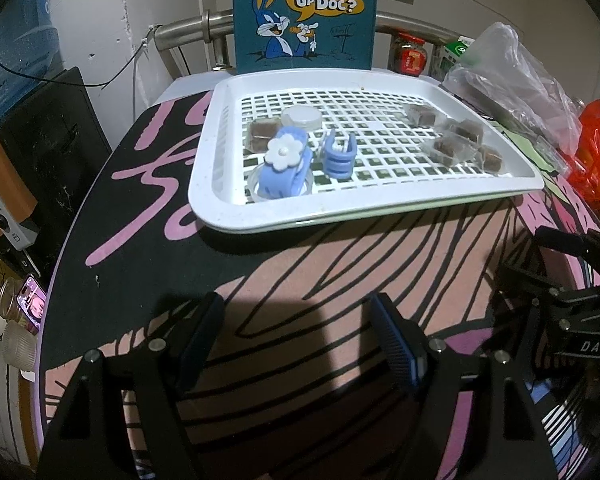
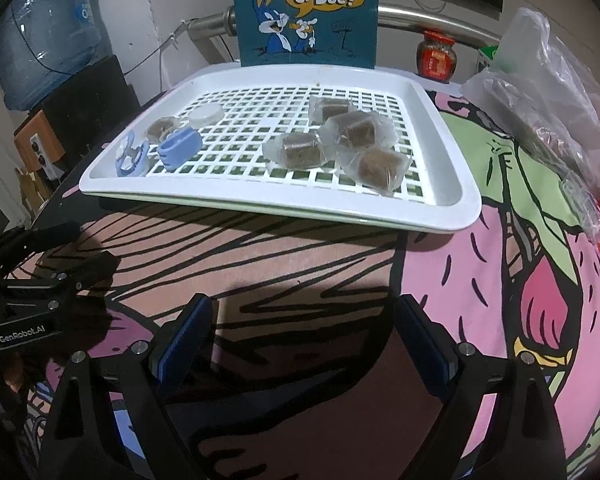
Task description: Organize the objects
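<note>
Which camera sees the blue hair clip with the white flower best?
The left wrist view: the flower clip sits close, its white flower facing the camera. In the right wrist view the clip is small at the tray's far left corner, seen edge-on.

Plastic, cloth and metal around the tray

The tray (image 2: 452, 200) is smooth white plastic with a slight gloss, its floor a grid of holes; on it lie glossy blue plastic hair clips (image 1: 282, 168), a frosted plastic lid (image 1: 302, 117) and brown blocks (image 2: 356, 130) in clear shiny film. Under the tray the worktop (image 1: 320, 264) wears a matt printed cloth. Behind the tray runs a brushed metal rail (image 1: 188, 28); right of it, crinkled clear plastic bags (image 2: 540, 92).
</note>
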